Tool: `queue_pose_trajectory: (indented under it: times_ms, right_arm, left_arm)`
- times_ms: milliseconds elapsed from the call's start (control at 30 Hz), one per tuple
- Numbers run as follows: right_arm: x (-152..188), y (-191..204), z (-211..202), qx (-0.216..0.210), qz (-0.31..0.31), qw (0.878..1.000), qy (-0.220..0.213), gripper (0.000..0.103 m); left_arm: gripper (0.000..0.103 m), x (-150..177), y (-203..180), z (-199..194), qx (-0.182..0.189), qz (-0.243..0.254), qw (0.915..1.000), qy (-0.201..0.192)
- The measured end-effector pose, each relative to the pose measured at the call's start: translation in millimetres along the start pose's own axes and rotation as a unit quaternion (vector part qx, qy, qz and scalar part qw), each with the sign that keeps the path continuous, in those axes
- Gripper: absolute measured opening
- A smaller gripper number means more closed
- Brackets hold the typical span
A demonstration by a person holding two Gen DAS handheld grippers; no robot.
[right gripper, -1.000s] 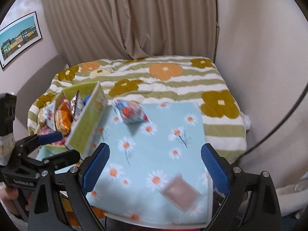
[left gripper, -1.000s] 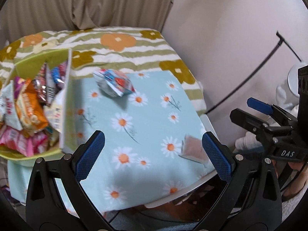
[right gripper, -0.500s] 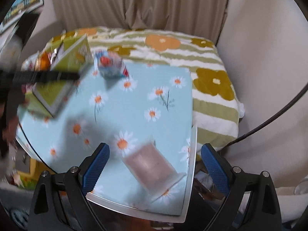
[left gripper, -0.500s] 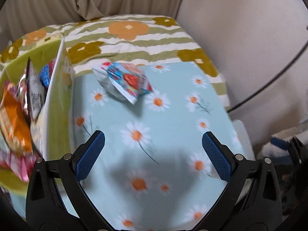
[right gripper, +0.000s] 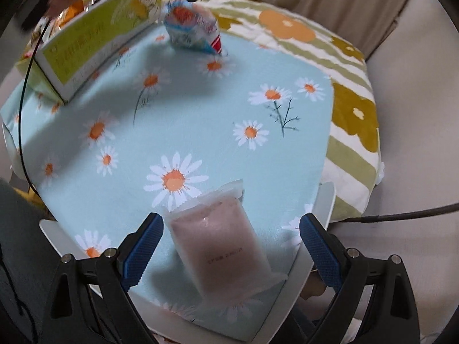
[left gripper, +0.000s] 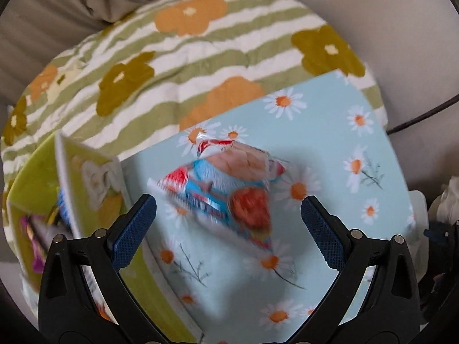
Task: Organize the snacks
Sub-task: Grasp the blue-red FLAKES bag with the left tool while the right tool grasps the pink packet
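Reaching for two loose snacks: left gripper [left gripper: 228,218] wide around blue-and-red snack bag [left gripper: 226,189] at frame centre; right gripper [right gripper: 229,235] wide around pink packet [right gripper: 221,246], lower centre. Next, presumably: descend, close, carry to green box [right gripper: 94,43], upper left.

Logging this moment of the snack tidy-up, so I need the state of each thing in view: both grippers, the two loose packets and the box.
Left gripper: open, empty, blue packet between its fingers, untouched.
Right gripper: open, empty, pink packet between its fingers, untouched.
Blue packet: sealed, puffed, lying on the tablecloth beside the box.
Pink packet: sealed, flat, near the table's edge.
Box: open-topped, holding snacks.
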State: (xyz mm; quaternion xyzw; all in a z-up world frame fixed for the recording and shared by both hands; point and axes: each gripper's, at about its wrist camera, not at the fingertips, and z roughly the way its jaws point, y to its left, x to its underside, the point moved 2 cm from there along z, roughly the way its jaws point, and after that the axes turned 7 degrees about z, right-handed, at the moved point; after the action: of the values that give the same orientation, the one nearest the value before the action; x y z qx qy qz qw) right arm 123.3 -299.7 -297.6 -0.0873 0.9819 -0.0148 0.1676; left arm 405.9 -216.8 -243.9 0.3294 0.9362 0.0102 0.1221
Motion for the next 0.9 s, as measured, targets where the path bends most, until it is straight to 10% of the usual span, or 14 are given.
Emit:
queue_pose_trajectory:
  times_ms: [567,900]
  right_arm:
    - [10.3,11.5,30.2,-0.024,-0.052,0.997,0.052,0.095]
    - [15.6,4.6,35.5,-0.026,-0.037,0.997,0.060,0.089]
  left_arm:
    - [0.100,-4.4,10.1,70.0,0.003,0.049,0.9947,0.090]
    - [0.072,-6.8,7.7,67.7,0.042,0.047,0.9968,0.050]
